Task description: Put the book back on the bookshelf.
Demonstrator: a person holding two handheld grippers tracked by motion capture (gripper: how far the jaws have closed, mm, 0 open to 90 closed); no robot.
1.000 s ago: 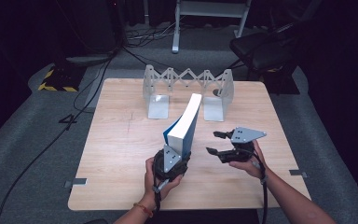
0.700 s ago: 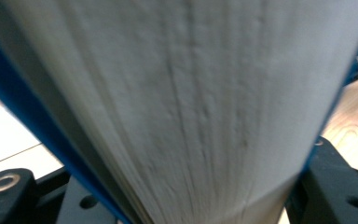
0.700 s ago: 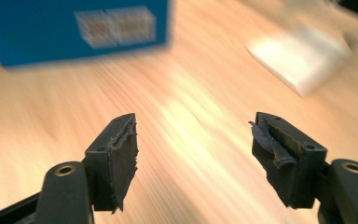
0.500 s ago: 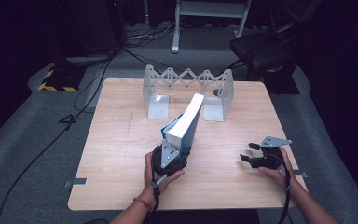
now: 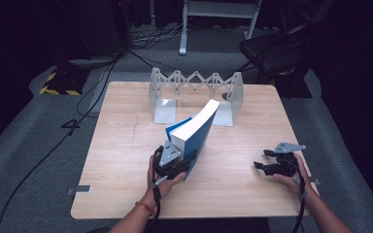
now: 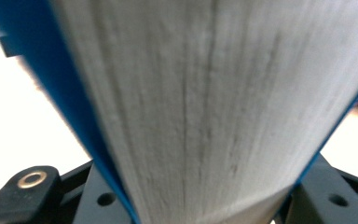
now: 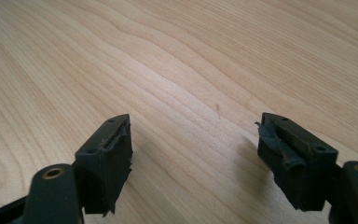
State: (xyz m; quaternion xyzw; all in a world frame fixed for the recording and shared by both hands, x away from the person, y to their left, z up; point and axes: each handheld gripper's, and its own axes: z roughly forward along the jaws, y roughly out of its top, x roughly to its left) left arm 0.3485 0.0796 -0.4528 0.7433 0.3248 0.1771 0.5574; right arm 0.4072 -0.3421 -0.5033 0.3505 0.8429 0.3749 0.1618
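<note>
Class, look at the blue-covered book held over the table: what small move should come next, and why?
Probably carry the thick blue-covered book forward into the grey metal expanding book rack. The left tool grips its lower end, tilted toward the rack, whose slots look unfilled; the right tool hangs open.

Overhead table point(image 5: 126, 145) view, two close-ups

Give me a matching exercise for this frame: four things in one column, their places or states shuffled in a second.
1. left gripper
2. right gripper
3. book
4. metal rack

a. blue cover, tilted up off the table
b. stands at the table's far edge
c. jaws open, nothing between them
d. clamped on the book's lower end

Pairs: 1-d, 2-c, 3-a, 4-b
</note>
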